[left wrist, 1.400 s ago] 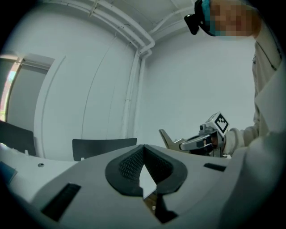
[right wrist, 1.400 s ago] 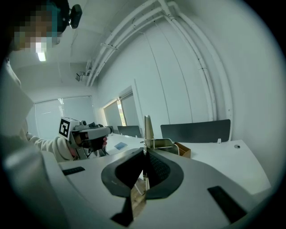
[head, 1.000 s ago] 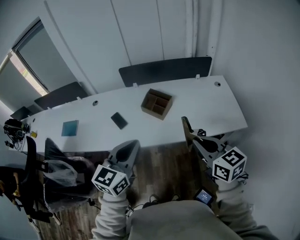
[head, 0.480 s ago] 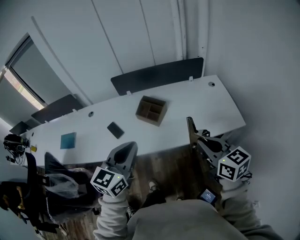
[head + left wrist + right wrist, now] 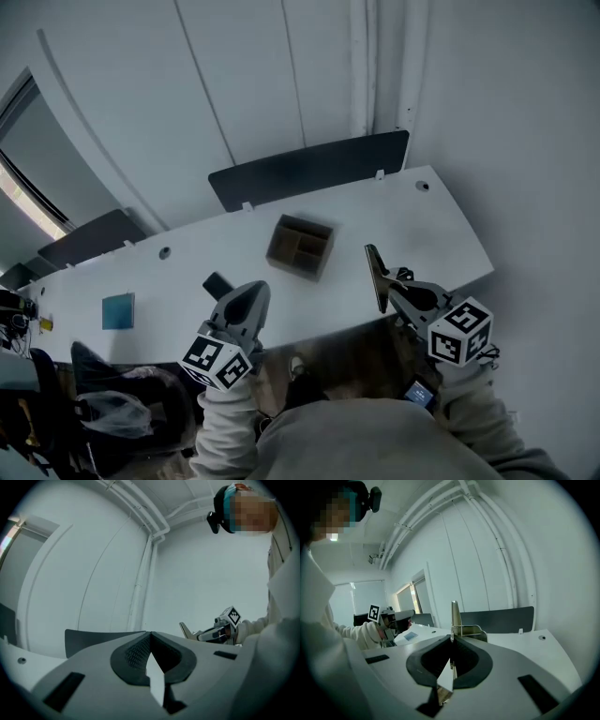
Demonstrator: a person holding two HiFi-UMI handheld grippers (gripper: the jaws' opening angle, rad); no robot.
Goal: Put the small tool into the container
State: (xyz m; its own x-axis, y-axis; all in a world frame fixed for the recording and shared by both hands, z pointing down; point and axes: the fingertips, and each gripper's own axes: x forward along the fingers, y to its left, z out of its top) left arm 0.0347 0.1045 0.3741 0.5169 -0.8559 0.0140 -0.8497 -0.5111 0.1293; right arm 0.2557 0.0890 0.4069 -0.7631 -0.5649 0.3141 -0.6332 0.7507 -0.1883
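Note:
A brown cardboard container [image 5: 300, 247] with open compartments sits on the white table [image 5: 427, 220]. To its right, my right gripper [image 5: 397, 283] is shut on the small tool [image 5: 376, 272], a thin flat blade that stands upright over the table's near edge. In the right gripper view the small tool [image 5: 453, 613] rises straight from the closed jaws. My left gripper [image 5: 249, 292] hangs over the near edge left of the container, shut, with nothing in it. The left gripper view shows its jaws meeting at the tip [image 5: 150, 634] and the right gripper [image 5: 208, 633] off to the right.
A small dark flat object [image 5: 217, 283] lies on the table, partly hidden behind the left gripper. A blue square [image 5: 118, 310] lies further left. Dark panels [image 5: 309, 169] line the table's far edge. A chair with a plastic bag [image 5: 117, 412] stands lower left.
Both grippers have moved forward from over the floor to the table's near edge. The right one, with the tool, is closer to the container. The left one now overlaps the dark object.

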